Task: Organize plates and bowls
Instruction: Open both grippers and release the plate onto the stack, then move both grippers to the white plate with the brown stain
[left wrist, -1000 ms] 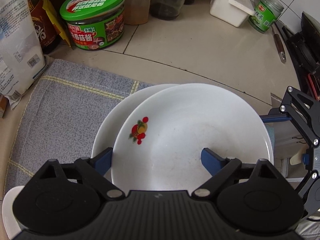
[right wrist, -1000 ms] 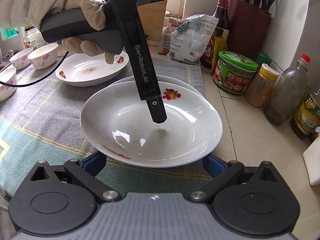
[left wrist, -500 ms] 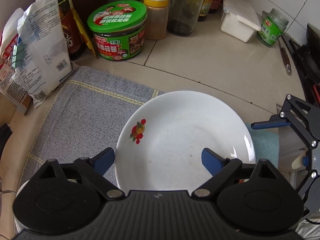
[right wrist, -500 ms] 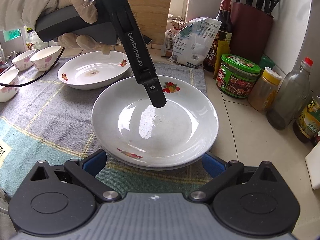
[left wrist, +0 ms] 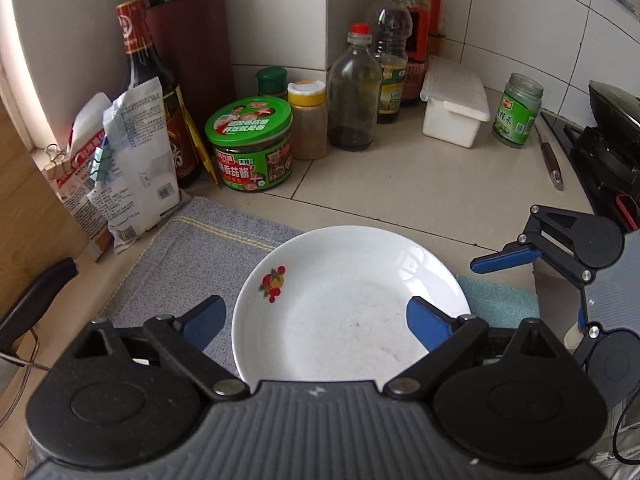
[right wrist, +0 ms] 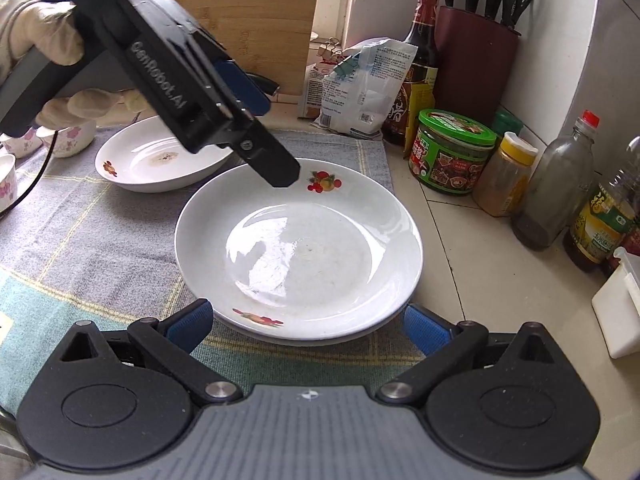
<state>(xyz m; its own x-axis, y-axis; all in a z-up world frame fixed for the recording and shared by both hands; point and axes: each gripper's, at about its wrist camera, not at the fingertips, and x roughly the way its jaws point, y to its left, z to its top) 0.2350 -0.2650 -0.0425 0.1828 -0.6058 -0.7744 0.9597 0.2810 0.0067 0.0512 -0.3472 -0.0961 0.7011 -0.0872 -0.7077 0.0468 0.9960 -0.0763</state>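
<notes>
Plates: top plate [right wrist: 298,248] sits nested on a second one whose rim just shows underneath, right side of the cloth mat [right wrist: 80,240], near where the mat meets the tiled bench [right wrist: 480,280]. One more loose plate [right wrist: 160,160] lies on the mat behind and to the left of the stack, close but not touching it. Small flowered bowls [right wrist: 66,142] at the far left edge, partly hidden behind the gloved hand [right wrist: 44,46].

Left to right in the right wrist view: left tongs [right wrist: 262,142] hang over the far-left rim of the stack, tip clear of the plate, jaws opening, nothing between them. The left wrist view agrees: blue pads apart above the plate [left wrist: 348,304], no contact. Right tongs [right wrist: 306,326] sit spread at the near rim, pads either side, not pressing it. So both released, no grip anywhere.

Step in hand, my read: stacking drop is done, left tongs clearing off. Stack looks square enough, rims concentric.

Next move probably the loose plate at back left: left tongs are closest. Needs a rim pinch on a shallow glazed edge, slippery, so bite deep before lifting, then carry it over and lower it centred onto the stack. Bowls after that. Jars and bottles [right wrist: 452,152] crowd the right side, so keep swings over the mat.
</notes>
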